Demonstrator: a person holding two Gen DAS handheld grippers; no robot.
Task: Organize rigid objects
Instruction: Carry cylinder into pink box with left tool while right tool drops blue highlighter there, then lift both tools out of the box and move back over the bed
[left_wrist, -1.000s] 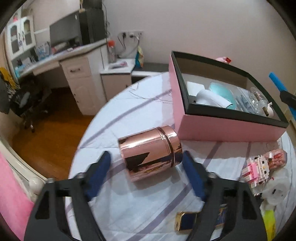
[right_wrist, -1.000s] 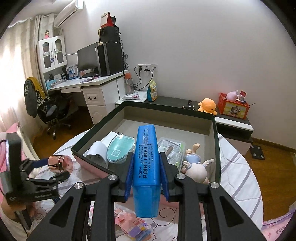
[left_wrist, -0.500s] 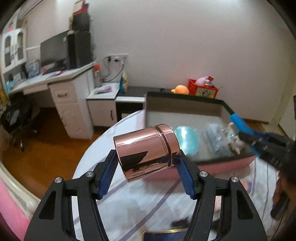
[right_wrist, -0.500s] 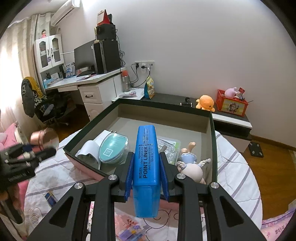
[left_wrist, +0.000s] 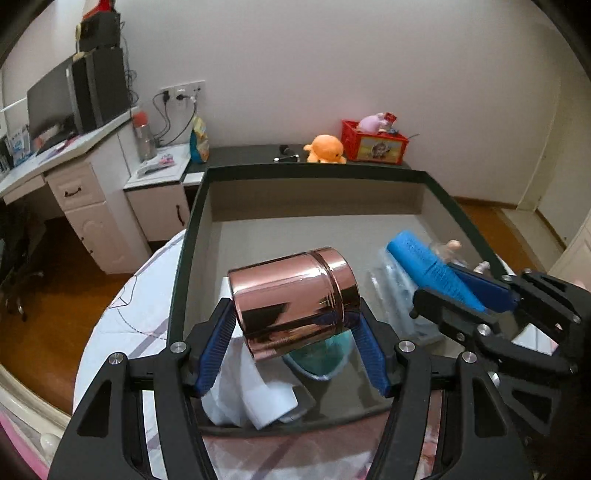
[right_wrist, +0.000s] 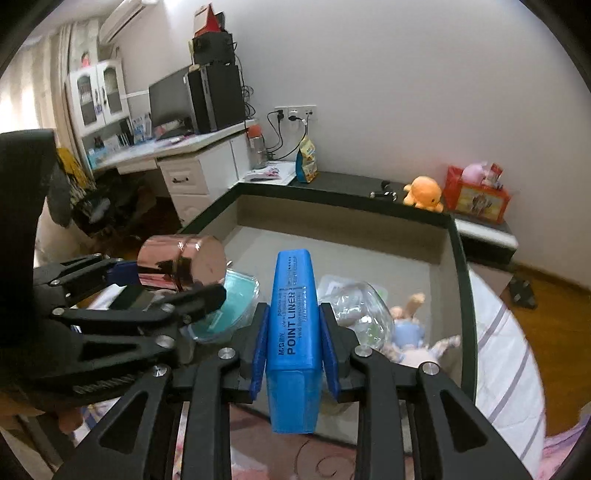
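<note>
Bedroom corner with desk and monitor behind; round table draped in a striped cloth (left_wrist: 122, 325), bearing an open dark-rimmed box (left_wrist: 314, 170). Rose-gold canister (left_wrist: 293, 302) clamped across its ends in the left gripper (left_wrist: 291, 345), long axis crosswise, hovering over the box's near-left part, above a teal case (right_wrist: 236, 295). Blue highlighter (right_wrist: 293, 332) pinched by the right gripper (right_wrist: 294, 345), pointing toward 12 o'clock, over the box's near edge. Probably a straight drop next for both. Doll (right_wrist: 410, 339) at 2 o'clock clear only from the right wrist; white cloth (left_wrist: 255, 387) beneath the canister only from the left.
</note>
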